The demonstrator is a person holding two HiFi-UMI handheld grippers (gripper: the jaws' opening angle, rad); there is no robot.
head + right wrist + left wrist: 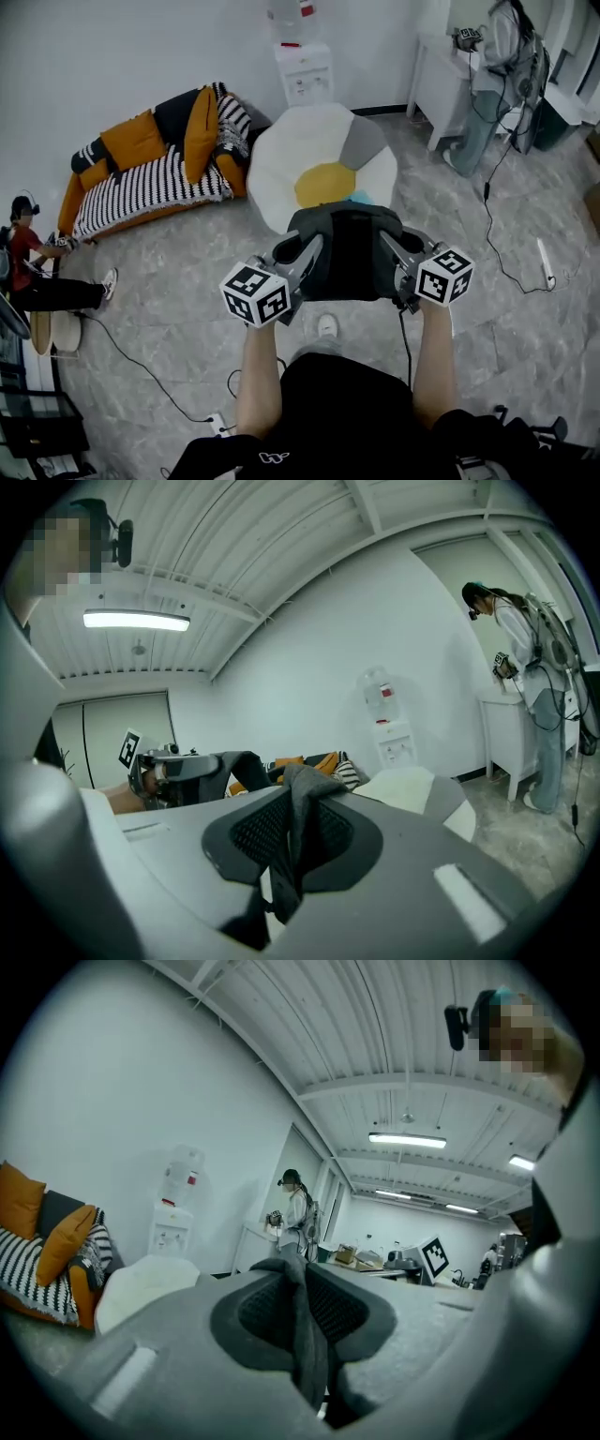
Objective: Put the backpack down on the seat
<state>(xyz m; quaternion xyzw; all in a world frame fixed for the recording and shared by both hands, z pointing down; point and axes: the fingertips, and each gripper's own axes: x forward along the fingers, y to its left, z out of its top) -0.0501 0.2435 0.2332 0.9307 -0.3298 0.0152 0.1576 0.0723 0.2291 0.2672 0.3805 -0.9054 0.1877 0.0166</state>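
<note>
A dark grey backpack (345,251) hangs in front of me between both grippers, above the grey floor. My left gripper (305,251) is shut on a fold of its fabric (305,1344) at the left side. At the bag's right side my right gripper (394,251) is shut on another fold (292,841). The seat, a white beanbag (314,155) with yellow and grey patches, lies just beyond the bag. It also shows low in the left gripper view as the beanbag (141,1283) and in the right gripper view as the beanbag (412,785).
A striped sofa (150,173) with orange cushions stands at the back left, a water dispenser (305,70) behind the beanbag. A person (506,75) stands at a white table (441,80) at the back right. Another person (37,272) sits at the left. Cables (141,366) cross the floor.
</note>
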